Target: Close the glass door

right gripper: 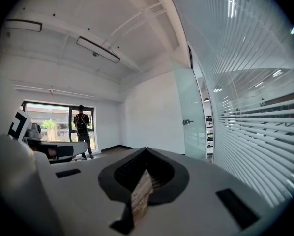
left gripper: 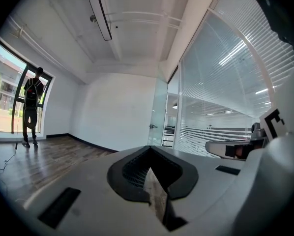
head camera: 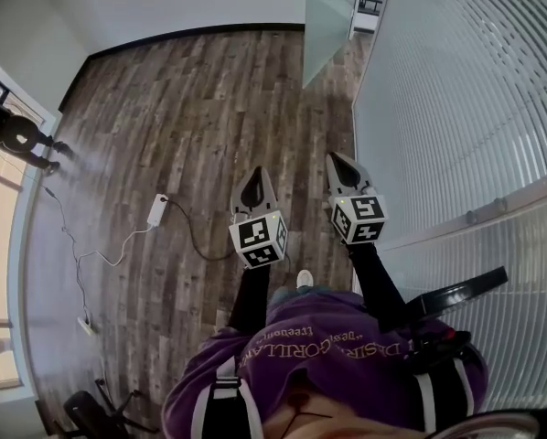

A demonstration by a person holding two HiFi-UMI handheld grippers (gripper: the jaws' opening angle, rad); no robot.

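Wood-plank floor (head camera: pixel 182 108) separates you from the glass door (head camera: pixel 328 16), where your left tool (head camera: pixel 255 176) and right tool (head camera: pixel 342 167), both closed and empty, could skid off smooth glass.

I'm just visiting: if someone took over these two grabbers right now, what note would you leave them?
Left gripper: jaws shut, empty.
Right gripper: jaws shut, empty.
Frosted glass door with a small metal handle: stands open ahead, next to the striped glass wall. Neither gripper touches it.
Done: nothing on the door yet.
Left: reach the door and swing it closed.
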